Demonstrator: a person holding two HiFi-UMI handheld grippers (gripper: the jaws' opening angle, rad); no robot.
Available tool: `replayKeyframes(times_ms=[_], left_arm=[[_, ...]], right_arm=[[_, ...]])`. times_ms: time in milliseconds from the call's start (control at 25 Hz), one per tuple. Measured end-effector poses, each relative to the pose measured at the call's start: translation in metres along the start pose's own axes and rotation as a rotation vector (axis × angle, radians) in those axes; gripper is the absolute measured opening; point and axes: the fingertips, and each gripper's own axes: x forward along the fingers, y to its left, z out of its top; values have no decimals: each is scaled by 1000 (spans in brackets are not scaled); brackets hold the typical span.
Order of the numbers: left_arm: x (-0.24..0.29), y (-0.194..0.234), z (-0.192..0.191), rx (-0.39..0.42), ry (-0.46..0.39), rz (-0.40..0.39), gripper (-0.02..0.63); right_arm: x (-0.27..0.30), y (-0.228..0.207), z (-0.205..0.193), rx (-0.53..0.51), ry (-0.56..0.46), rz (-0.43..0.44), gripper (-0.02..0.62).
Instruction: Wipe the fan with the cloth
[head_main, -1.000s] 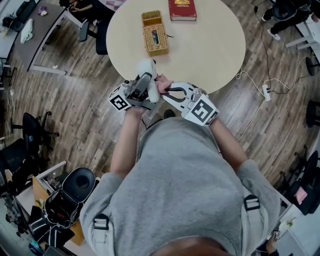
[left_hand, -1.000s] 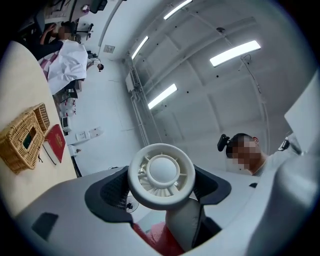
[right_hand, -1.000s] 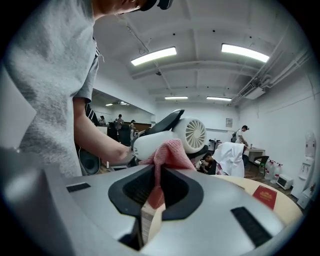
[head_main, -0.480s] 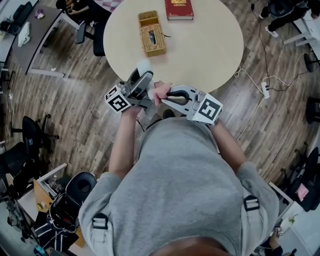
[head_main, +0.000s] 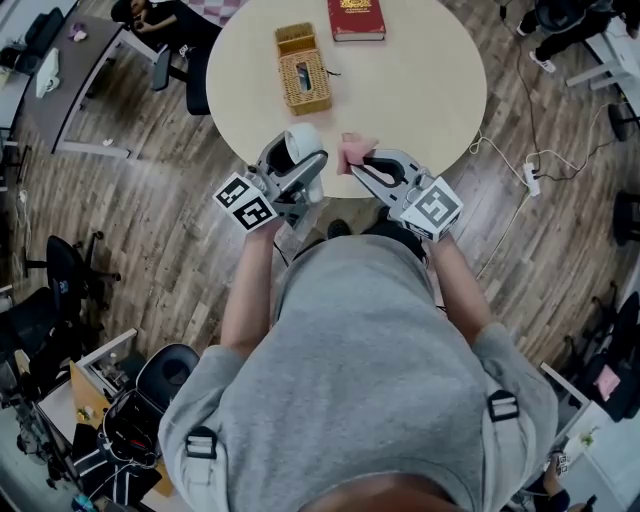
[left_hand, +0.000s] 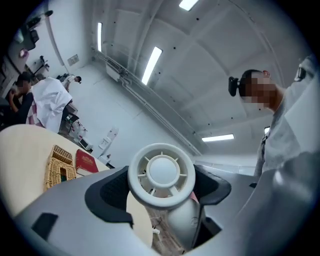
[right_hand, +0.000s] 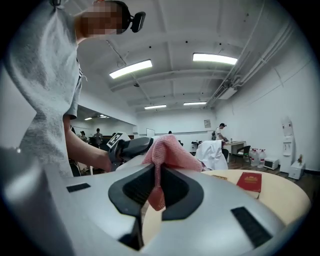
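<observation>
**Left gripper** (head_main: 303, 168): jaws closed on the white fan (head_main: 300, 143), gripping its rounded body. It is held in the air over the near rim of the worktop (head_main: 430, 100). The left gripper view shows the fan's front, a ring grille with thin spokes round a plain hub. The head view gives only a smooth white shell.

**Right gripper** (head_main: 362, 163): jaws pressed together on the pink cloth (head_main: 355, 150). The right gripper view shows the cloth bunched above the jaws, with a tail hanging down between them. In the head view the cloth sits just beside the fan with a narrow gap between them. The right gripper view also takes in the left gripper's marker cube past the cloth.

**Worktop**: round and pale.

**Basket** (head_main: 304, 68): wicker, oblong, standing on the far half of the worktop. It has a dark slot in its top and a flap raised at the far end. The contents cannot be made out in any view.

**Book** (head_main: 356, 18): red, lying flat at the far rim, near the basket but not touching it. It shows in all three views.

**Floor**: wood planks. A white power strip (head_main: 531, 184) and its cable lie to the right, seen in the head view only.
</observation>
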Motion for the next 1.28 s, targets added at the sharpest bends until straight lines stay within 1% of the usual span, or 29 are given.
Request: replayKeyframes(times_ms=[120, 200, 400, 600, 840, 920, 1120, 1280], left_arm=[[5, -5, -13, 130, 118, 23, 390], [8, -7, -22, 192, 168, 15, 390], [13, -11, -34, 256, 238, 14, 390], [13, -15, -42, 270, 267, 19, 390], [13, -12, -50, 284, 294, 28, 390], [11, -11, -52, 284, 301, 31, 390], [10, -11, -50, 253, 278, 27, 390], [10, -9, -52, 262, 291, 31, 390]], right_arm=[[-8, -14, -8, -2, 19, -42, 36], [-14, -22, -14, 4, 30, -64, 35], [-25, -35, -26, 2, 60, -118, 35], [-34, -34, -34, 16, 75, -141, 35], [-42, -39, -40, 67, 55, -165, 35], [-43, -38, -41, 62, 63, -167, 35], [-43, -37, -47, 45, 100, -165, 35], [-42, -36, -52, 38, 120, -161, 35]])
